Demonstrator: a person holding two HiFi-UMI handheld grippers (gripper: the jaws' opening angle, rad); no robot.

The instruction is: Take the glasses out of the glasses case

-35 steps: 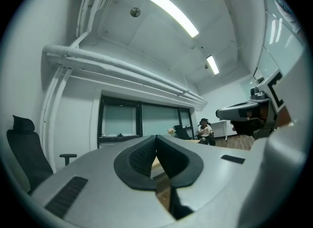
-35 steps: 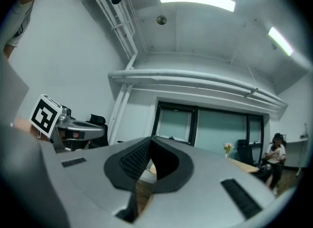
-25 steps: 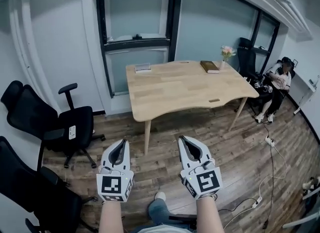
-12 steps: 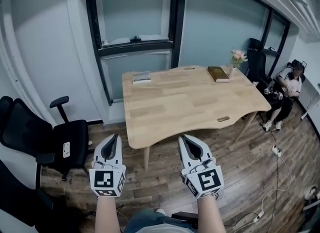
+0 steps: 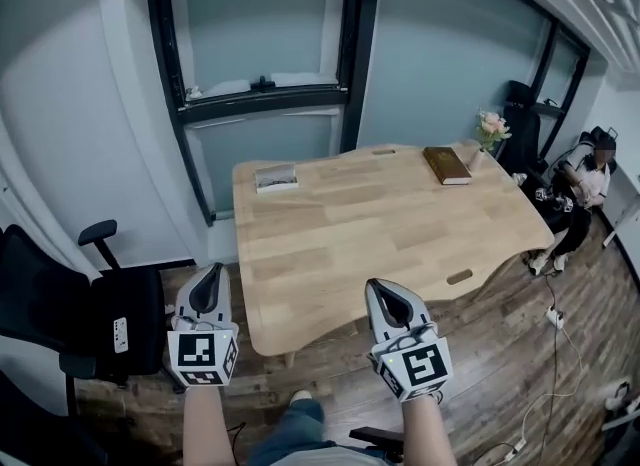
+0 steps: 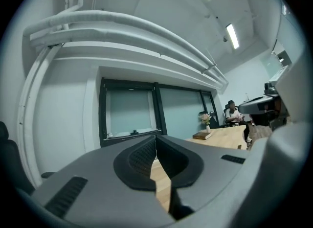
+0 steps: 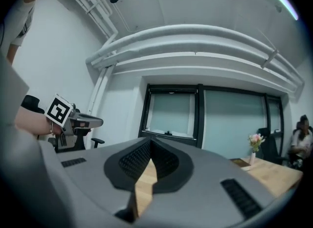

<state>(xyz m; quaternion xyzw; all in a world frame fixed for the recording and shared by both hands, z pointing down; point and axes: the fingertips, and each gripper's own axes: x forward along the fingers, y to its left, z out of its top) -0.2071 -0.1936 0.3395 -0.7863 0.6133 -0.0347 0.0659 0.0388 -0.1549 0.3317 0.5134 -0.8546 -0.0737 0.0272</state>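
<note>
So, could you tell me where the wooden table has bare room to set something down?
The middle and the whole near half of the table are bare, from the pale case at the far left to the book at the far right. Only the far right corner is crowded, where book and flower vase stand close.

The light wooden worktop (image 5: 380, 234) stands on a dark plank floor (image 5: 500, 354), and its near edge is wavy. In the head view, a pale flat case (image 5: 275, 177) lies near the far edge at 11 o'clock. A brown book (image 5: 446, 165) lies flat at 1 o'clock. Just beside it, at the far right corner, a small vase of pink flowers (image 5: 490, 130) stands upright. One slot (image 5: 459, 277) is cut at 4 o'clock and another (image 5: 384, 152) at 12.
</note>
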